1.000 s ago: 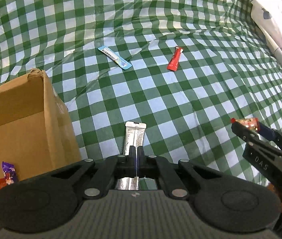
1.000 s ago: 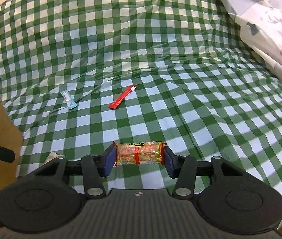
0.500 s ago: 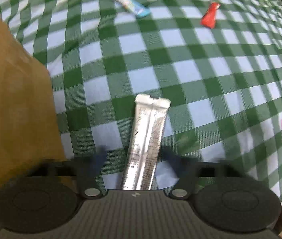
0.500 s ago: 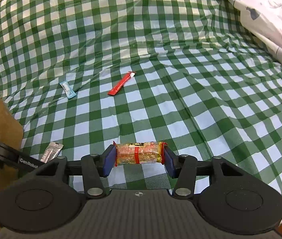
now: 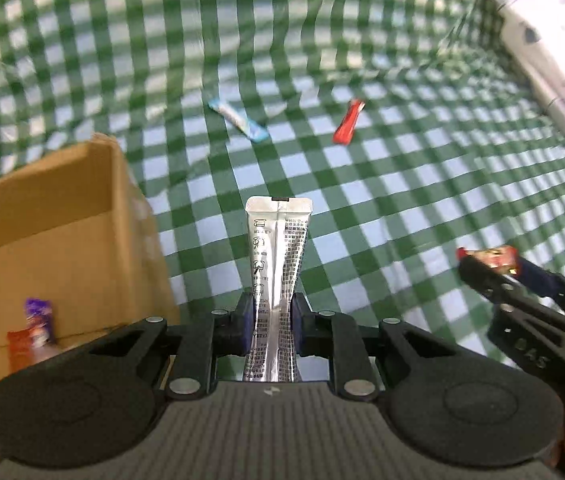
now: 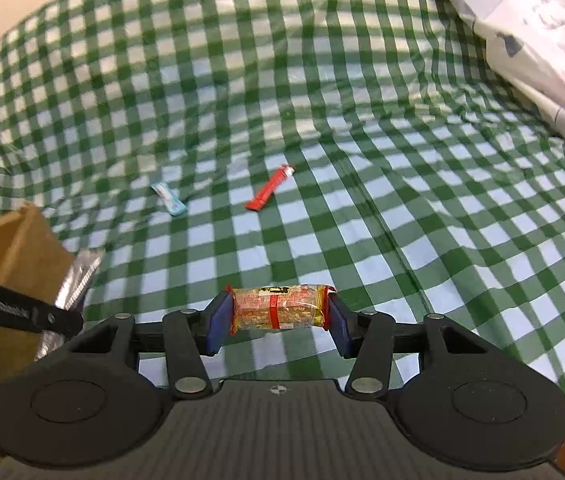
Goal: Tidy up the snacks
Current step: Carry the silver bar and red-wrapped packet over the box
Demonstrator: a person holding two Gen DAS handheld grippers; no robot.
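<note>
My left gripper [image 5: 269,322] is shut on a silver stick packet [image 5: 277,256] and holds it upright above the checked cloth, just right of an open cardboard box [image 5: 58,216]. My right gripper [image 6: 278,322] is shut on a clear nut bar with red bands [image 6: 278,306], held crosswise above the cloth. The silver packet also shows in the right wrist view [image 6: 76,278], and the right gripper shows in the left wrist view [image 5: 490,266]. A blue-and-white stick packet [image 5: 238,121] and a red stick packet [image 5: 348,122] lie flat on the cloth further away.
The box holds a purple wrapper [image 5: 38,318] and a red-orange wrapper [image 5: 22,346]. A green-and-white checked cloth [image 6: 362,120] covers the surface. White printed fabric [image 6: 530,36] lies along the far right edge.
My left gripper opened, closed on the silver packet and lifted it off the cloth beside the box. My right gripper kept its hold on the nut bar and shifted slightly.
</note>
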